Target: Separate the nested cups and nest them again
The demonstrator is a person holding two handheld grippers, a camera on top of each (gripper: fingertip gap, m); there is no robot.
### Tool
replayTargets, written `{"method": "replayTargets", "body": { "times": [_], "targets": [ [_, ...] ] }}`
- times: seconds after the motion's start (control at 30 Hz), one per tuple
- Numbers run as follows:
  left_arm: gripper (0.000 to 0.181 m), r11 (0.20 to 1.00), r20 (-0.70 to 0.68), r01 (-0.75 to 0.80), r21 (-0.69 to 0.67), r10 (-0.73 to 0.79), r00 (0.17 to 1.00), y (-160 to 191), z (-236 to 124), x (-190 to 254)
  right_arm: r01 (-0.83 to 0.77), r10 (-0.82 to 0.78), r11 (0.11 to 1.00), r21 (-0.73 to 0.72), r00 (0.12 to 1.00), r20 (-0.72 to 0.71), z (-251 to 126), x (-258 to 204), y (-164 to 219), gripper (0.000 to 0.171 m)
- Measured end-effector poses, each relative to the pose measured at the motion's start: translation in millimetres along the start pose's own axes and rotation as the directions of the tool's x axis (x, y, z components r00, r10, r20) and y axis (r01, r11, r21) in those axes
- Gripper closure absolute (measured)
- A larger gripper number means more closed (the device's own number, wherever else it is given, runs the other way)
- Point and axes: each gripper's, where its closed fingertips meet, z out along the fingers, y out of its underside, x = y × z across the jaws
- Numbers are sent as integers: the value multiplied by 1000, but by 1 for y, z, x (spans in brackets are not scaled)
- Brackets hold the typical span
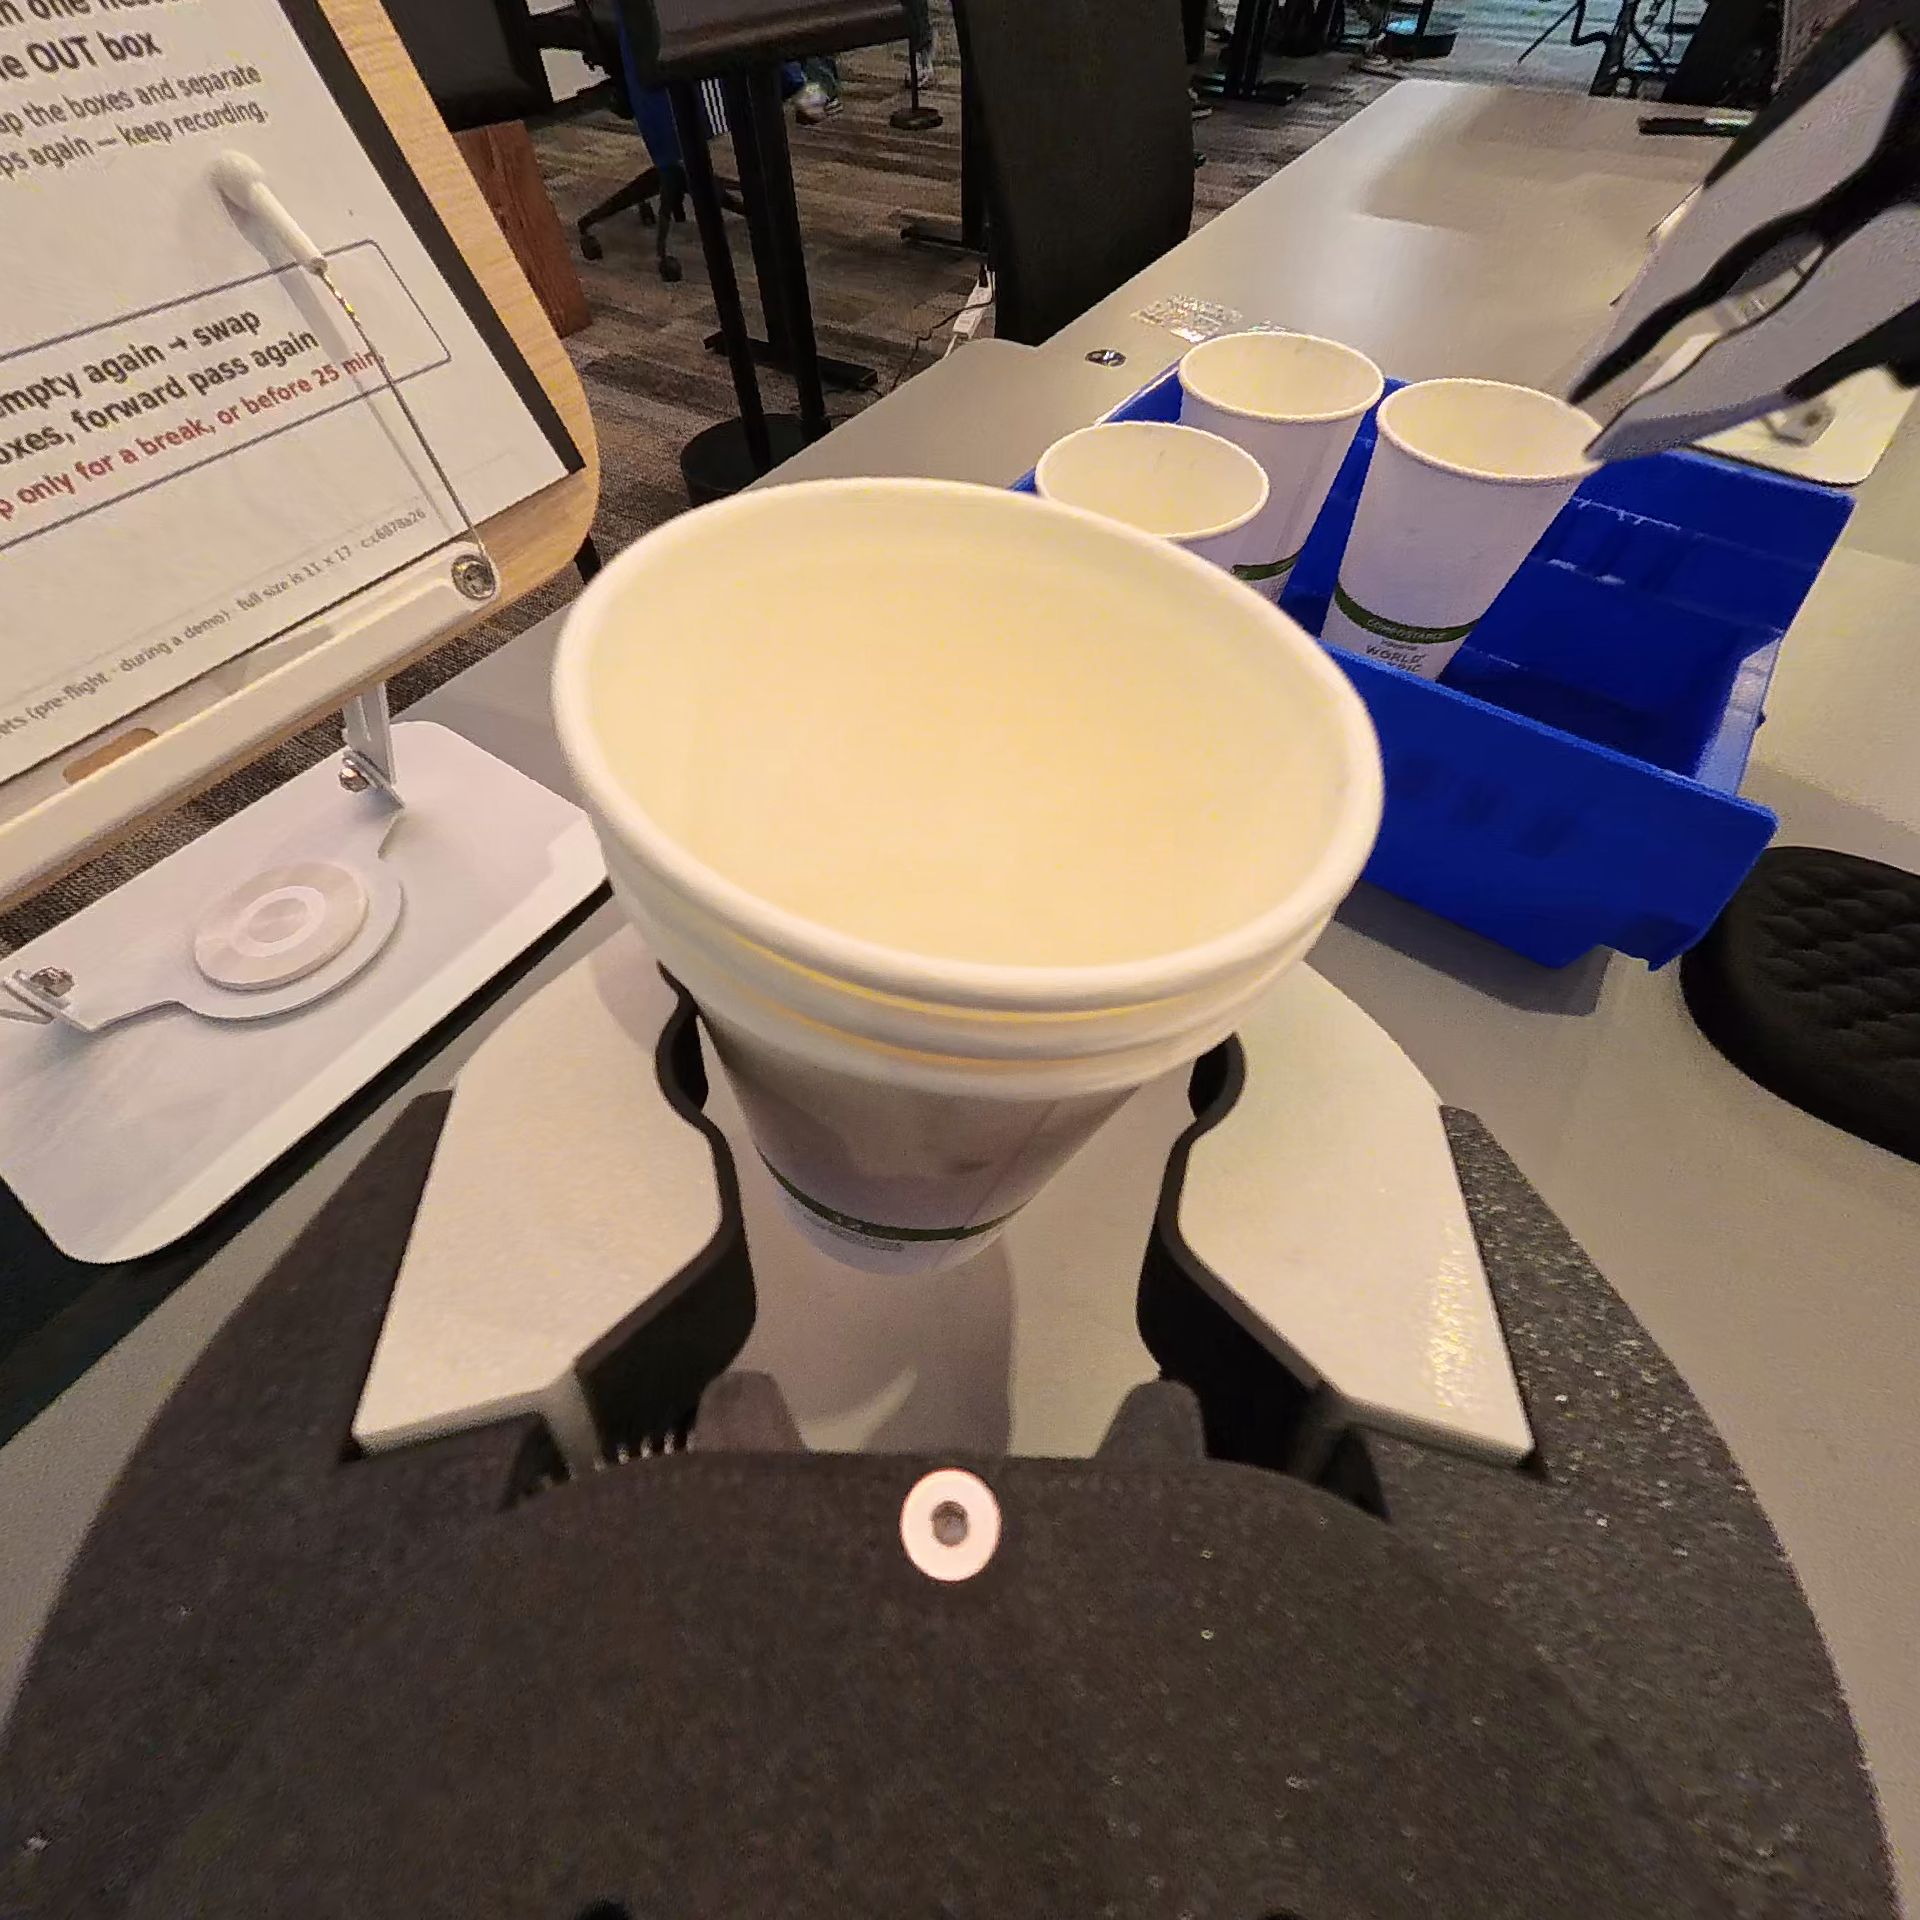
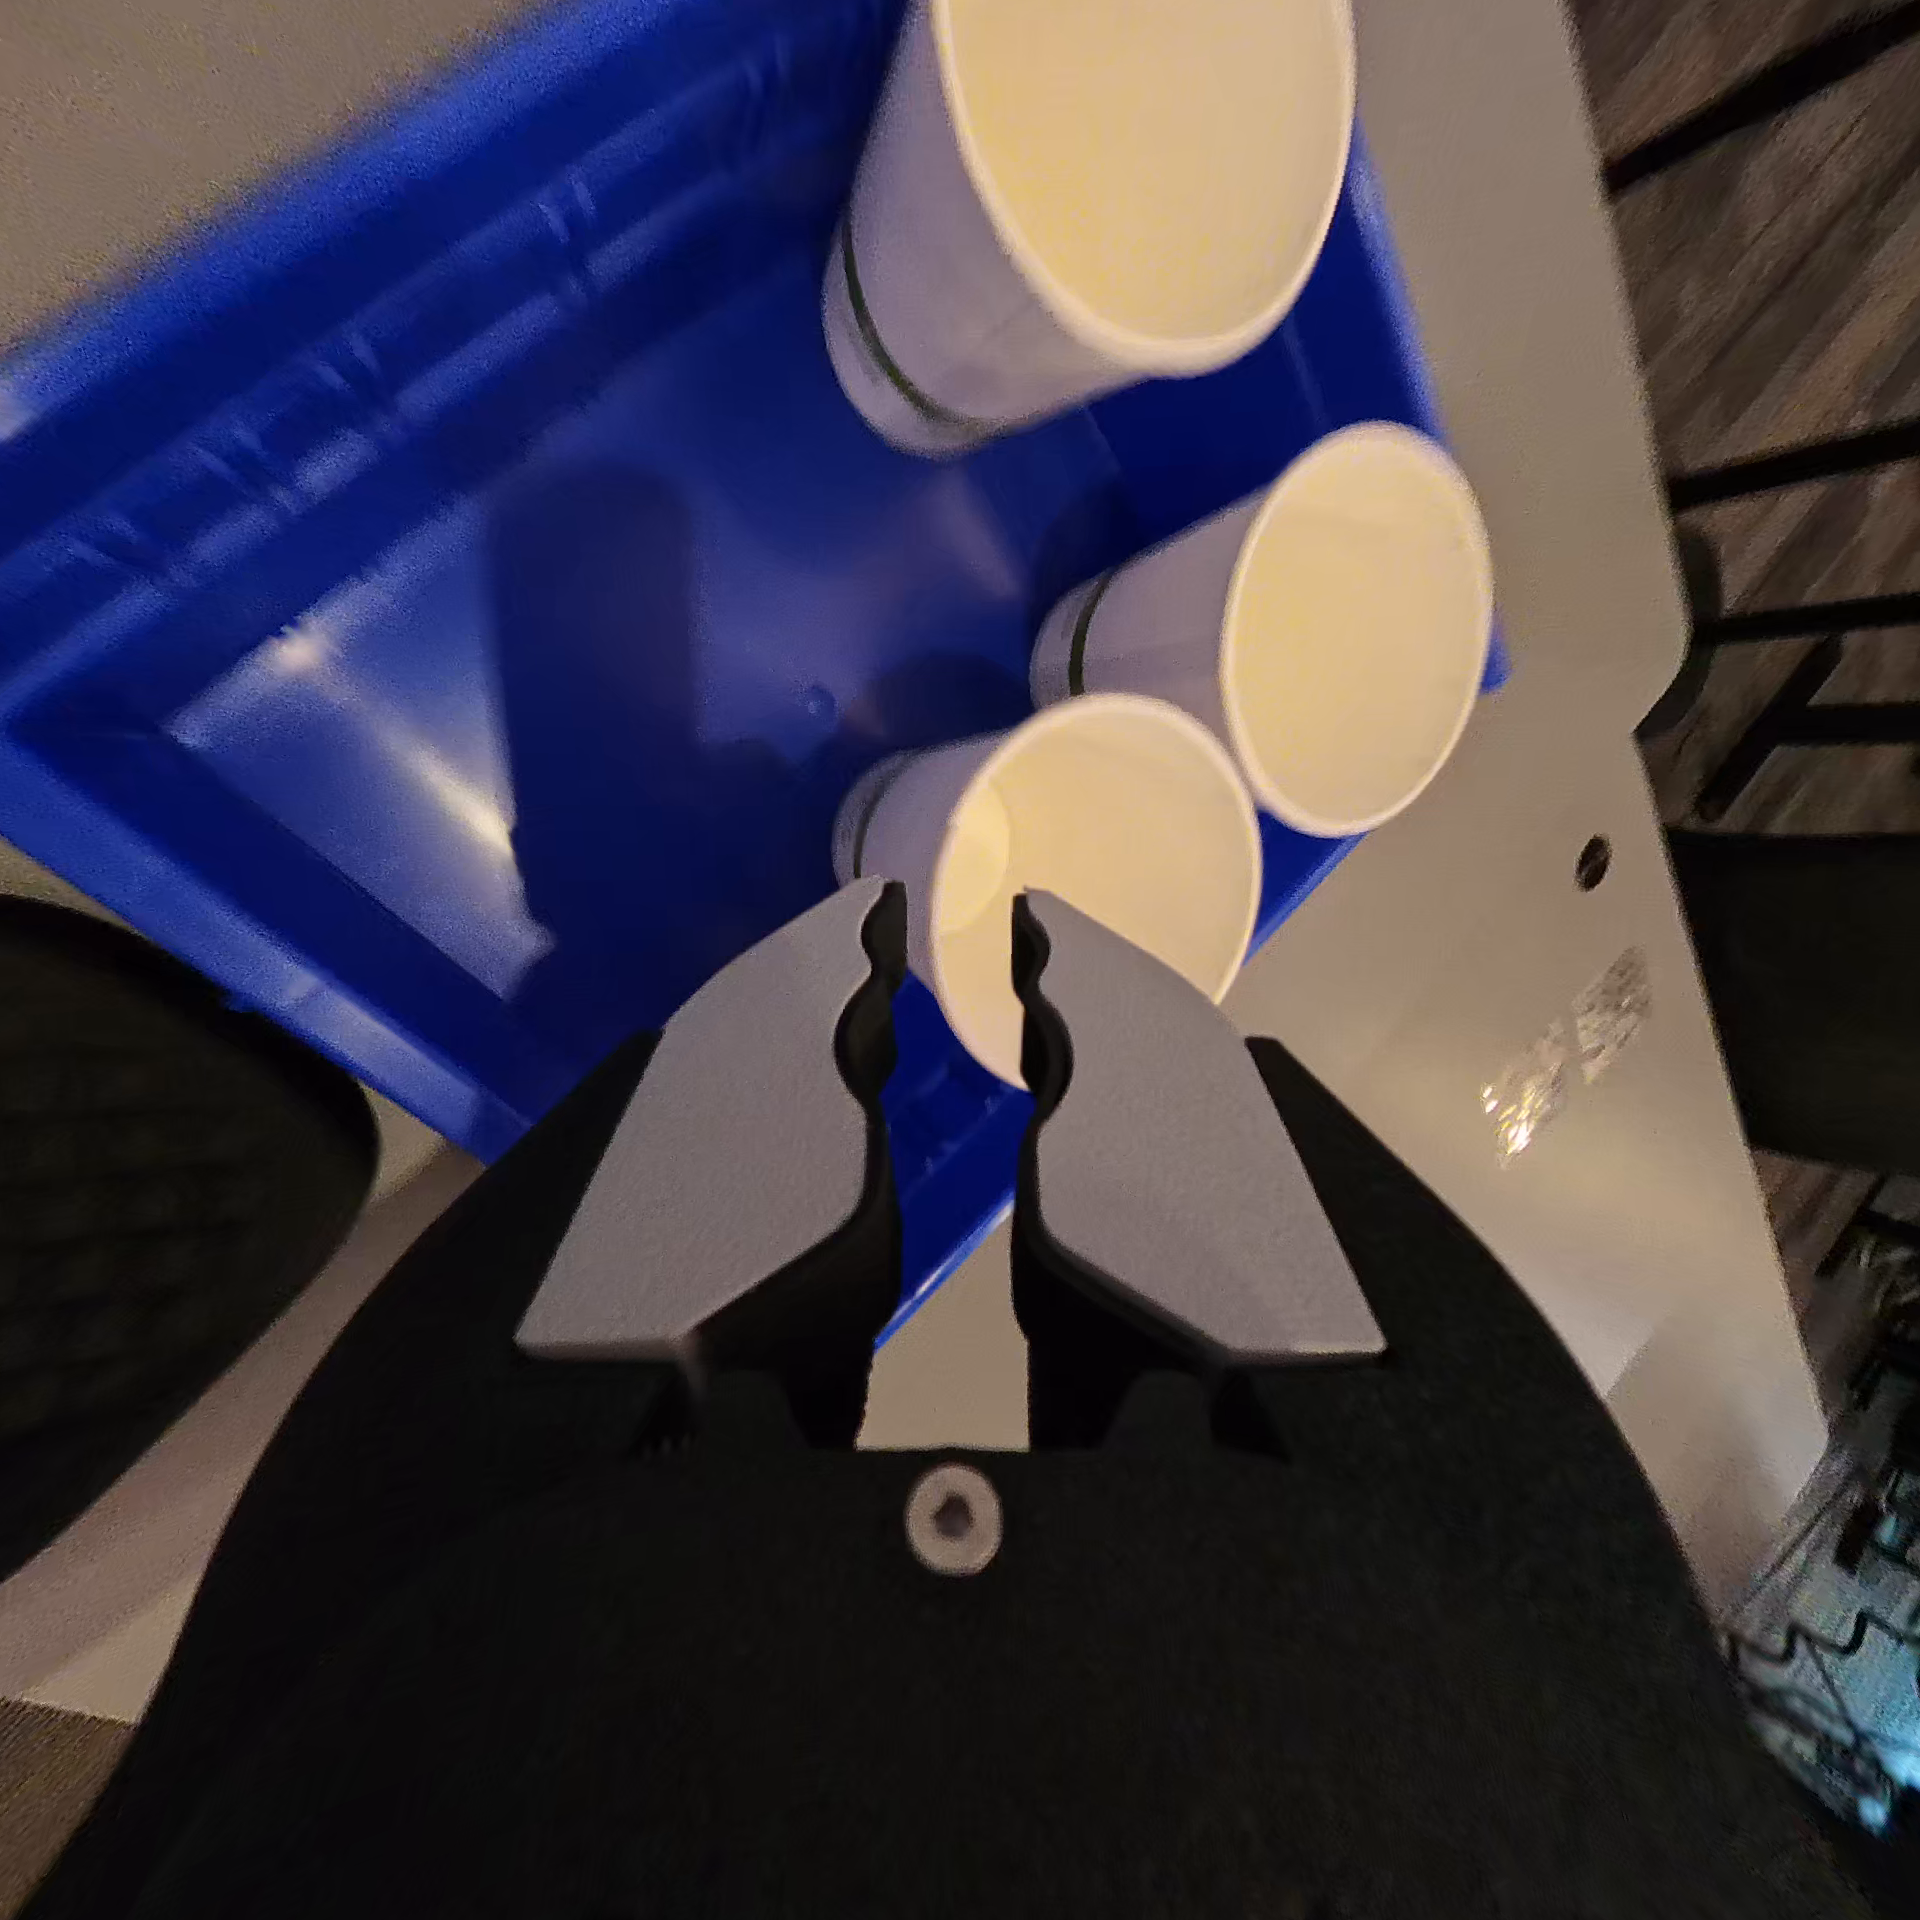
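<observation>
nested cups (image 1: 966, 831), white paper with a green band low on the wall, sit between the fingers of the left hand-held gripper (image 1: 951, 1049), which pinches the stack by its lower body; several rolled rims are stacked just under the top one, and the open mouth tilts toward the camera. ahead and to the right of this hand-held gripper, a blue bin (image 1: 1558, 821) rests on the grey worktop (image 1: 1714, 1299) with three single cups standing upright at its far end: one (image 1: 1151, 480) nearest, one (image 1: 1280, 390) behind it, one (image 1: 1481, 436) further right. the right hand-held gripper (image 1: 1590, 421) hangs over that last cup's rim.

from the right wrist view, the right hand-held gripper (image 2: 958, 899) has its fingers slightly parted with nothing between them, its tips just above the mouth of the closest cup (image 2: 1101, 873); two more cups (image 2: 1351, 623) (image 2: 1132, 177) stand beyond it in the bin (image 2: 312, 520). to the left of the left hand-held gripper, a white stand (image 1: 260, 935) holds a printed sheet (image 1: 208, 343). a black pad (image 1: 1818, 997) lies to the right.
</observation>
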Motion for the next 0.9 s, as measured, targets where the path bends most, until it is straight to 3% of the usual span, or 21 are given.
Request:
{"method": "replayTargets", "body": {
  "times": [0.13,0.23,0.4,0.57,0.9],
  "targets": [
    [89,1000,-12,-5,-2,5,1000,0,2,5,112,-116,976,188,993,12,-55,-24,-82,153],
    [89,1000,-12,-17,-9,16,1000,1,3,7,257,-293,903,344,954,56,-91,-71,-155,155],
    [89,999,-13,-30,-16,30,999,1,2,11,407,-490,775,484,870,53,-112,-130,-240,162],
    [89,999,-18,-31,-14,30,999,1,2,11,475,-566,744,470,822,65,-96,-153,-271,162],
    [89,999,-23,-36,-4,36,999,-2,1,12,466,-568,765,444,814,123,-73,-155,-275,163]
  ]
}}
